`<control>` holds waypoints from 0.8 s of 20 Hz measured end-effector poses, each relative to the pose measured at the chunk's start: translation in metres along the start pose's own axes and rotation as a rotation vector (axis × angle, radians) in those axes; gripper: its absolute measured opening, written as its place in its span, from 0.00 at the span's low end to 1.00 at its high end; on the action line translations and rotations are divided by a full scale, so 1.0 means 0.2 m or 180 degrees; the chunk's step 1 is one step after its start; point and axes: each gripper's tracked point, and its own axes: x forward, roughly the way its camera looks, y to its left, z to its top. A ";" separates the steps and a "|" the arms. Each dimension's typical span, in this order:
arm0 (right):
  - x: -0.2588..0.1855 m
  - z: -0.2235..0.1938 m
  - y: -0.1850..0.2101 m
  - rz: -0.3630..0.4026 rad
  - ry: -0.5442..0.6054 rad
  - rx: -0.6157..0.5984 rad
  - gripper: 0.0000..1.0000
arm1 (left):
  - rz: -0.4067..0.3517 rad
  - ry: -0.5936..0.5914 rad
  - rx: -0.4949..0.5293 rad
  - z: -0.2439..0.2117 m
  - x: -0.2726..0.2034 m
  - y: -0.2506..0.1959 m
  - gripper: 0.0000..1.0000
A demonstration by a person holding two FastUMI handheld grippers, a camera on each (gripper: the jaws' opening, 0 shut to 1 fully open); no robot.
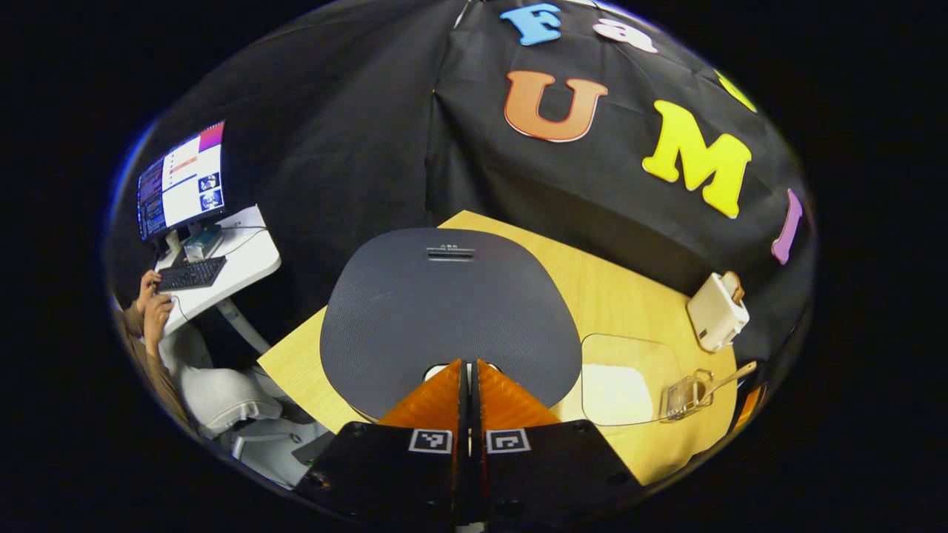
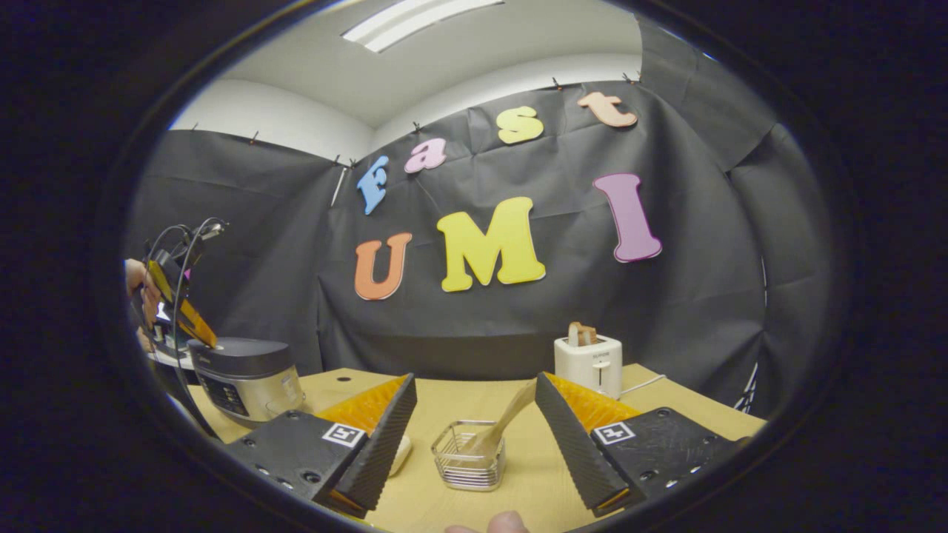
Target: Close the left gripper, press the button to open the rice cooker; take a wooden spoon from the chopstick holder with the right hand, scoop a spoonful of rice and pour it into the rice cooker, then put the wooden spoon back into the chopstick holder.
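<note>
Both tongs differ: left tongs (image 1: 469, 370) pressed together over rice cooker (image 1: 444, 311) (lid down), right tongs (image 2: 474, 403) spread w/ chopstick holder (image 2: 469, 455) ahead.

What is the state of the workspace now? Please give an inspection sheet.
Surface: wooden table, bare in the middle.
Job's things: rice cooker lid down; spoon in wire holder; clear rice dish beside cooker.
Clutter: toaster at back.
Grippers: left claw shut, at cooker's front edge; right claw open, facing holder.
Cables: wires on left claw.
Surroundings: person at desk with monitor.
</note>
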 end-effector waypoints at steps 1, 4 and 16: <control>-0.01 0.00 -0.01 -0.0013 -0.0006 0.0018 0.92 | -0.0028 -0.0053 -0.0075 0.02 -0.01 -0.01 0.03; -0.04 0.02 -0.03 -0.0056 -0.0025 -0.0047 0.92 | -0.0013 -0.0312 -0.0067 0.12 -0.06 -0.01 0.03; -0.14 0.15 -0.10 -0.0233 -0.0179 -0.0382 0.96 | 0.0052 -0.2023 0.0585 0.78 -0.32 -0.19 0.93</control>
